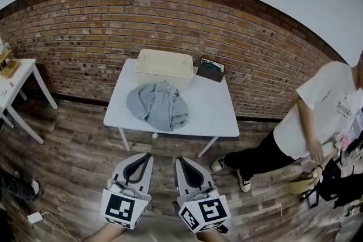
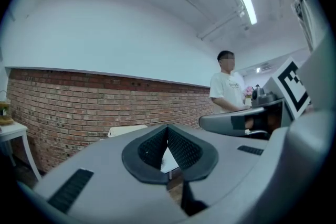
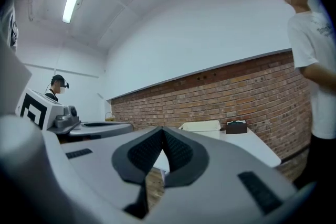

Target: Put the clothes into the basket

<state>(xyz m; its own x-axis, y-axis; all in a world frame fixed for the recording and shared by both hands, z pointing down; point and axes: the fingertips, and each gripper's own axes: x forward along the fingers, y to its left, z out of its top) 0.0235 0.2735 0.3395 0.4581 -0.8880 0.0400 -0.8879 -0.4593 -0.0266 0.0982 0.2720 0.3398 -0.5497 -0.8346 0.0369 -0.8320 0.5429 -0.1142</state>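
A grey-blue garment (image 1: pixel 157 105) lies crumpled on the white table (image 1: pixel 212 113), just in front of a cream basket (image 1: pixel 164 67) that stands at the table's back edge. My left gripper (image 1: pixel 146 156) and right gripper (image 1: pixel 179 160) hover side by side over the wooden floor, short of the table's near edge, both shut with nothing in them. In the left gripper view the jaws (image 2: pixel 168 128) meet at the tips and the basket (image 2: pixel 125 130) shows beyond. From the right gripper (image 3: pixel 162 130) I see the basket (image 3: pixel 202 127) on the table (image 3: pixel 252 143).
A dark box (image 1: pixel 210 70) sits to the right of the basket. A person in a white shirt (image 1: pixel 317 116) stands right of the table. A second white table (image 1: pixel 14 85) is at the far left. A brick wall (image 1: pixel 85 31) runs behind, and a white charger (image 1: pixel 34 217) lies on the floor.
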